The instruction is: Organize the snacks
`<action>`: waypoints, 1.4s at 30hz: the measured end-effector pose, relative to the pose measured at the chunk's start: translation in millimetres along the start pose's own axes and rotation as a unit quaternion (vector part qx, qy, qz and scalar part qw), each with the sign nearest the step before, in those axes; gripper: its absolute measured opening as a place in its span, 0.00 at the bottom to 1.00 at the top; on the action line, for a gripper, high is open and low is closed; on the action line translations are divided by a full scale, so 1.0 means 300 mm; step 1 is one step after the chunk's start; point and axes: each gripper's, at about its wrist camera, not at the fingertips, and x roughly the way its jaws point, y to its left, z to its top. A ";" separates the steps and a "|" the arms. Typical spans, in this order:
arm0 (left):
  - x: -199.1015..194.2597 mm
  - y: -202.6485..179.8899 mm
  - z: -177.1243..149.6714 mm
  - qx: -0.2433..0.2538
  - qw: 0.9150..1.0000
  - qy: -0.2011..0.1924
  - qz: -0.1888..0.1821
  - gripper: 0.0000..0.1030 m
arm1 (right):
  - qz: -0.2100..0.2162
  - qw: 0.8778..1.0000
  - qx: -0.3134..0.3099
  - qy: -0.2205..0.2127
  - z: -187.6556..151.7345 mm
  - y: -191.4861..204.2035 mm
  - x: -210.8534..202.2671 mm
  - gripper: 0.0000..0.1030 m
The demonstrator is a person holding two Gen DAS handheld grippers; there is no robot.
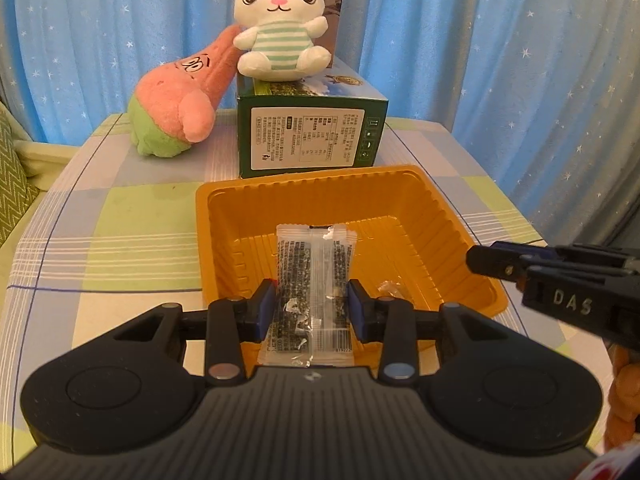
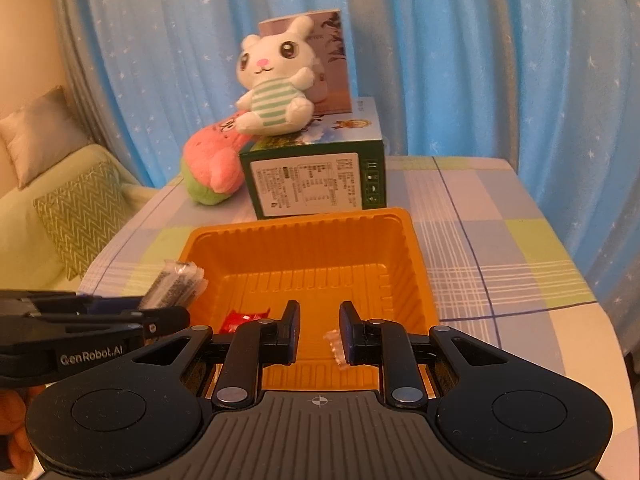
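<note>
My left gripper (image 1: 312,306) is shut on a clear snack packet with black print (image 1: 314,276) and holds it over the near side of the orange tray (image 1: 304,188). The packet also shows in the right wrist view (image 2: 174,284), at the tray's left rim (image 2: 192,248). My right gripper (image 2: 319,330) is open and empty above the tray's near part. In the tray lie a red wrapped snack (image 2: 240,320) and a small clear wrapped snack (image 2: 335,348), the latter also in the left wrist view (image 1: 390,289). The right gripper shows in the left wrist view (image 1: 500,264).
A green box (image 1: 312,136) stands just behind the tray with a white bunny plush (image 1: 280,24) on it. A pink and green plush (image 1: 180,108) leans against its left. The checked tablecloth (image 1: 100,216) covers the table. A sofa with cushions (image 2: 76,216) stands left.
</note>
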 end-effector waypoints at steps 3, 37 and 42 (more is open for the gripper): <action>0.020 0.000 0.006 0.004 1.000 0.001 -0.003 0.34 | -0.003 1.000 0.005 -0.003 0.001 -0.034 -0.004 0.21; -0.068 -0.019 -0.094 -0.016 1.000 -0.004 -0.022 0.34 | -0.080 0.991 0.040 0.104 -0.346 -0.174 0.120 0.20; -0.070 -0.013 -0.098 -0.018 1.000 -0.002 -0.022 0.34 | -0.086 0.990 0.039 0.101 -0.351 -0.168 0.051 0.20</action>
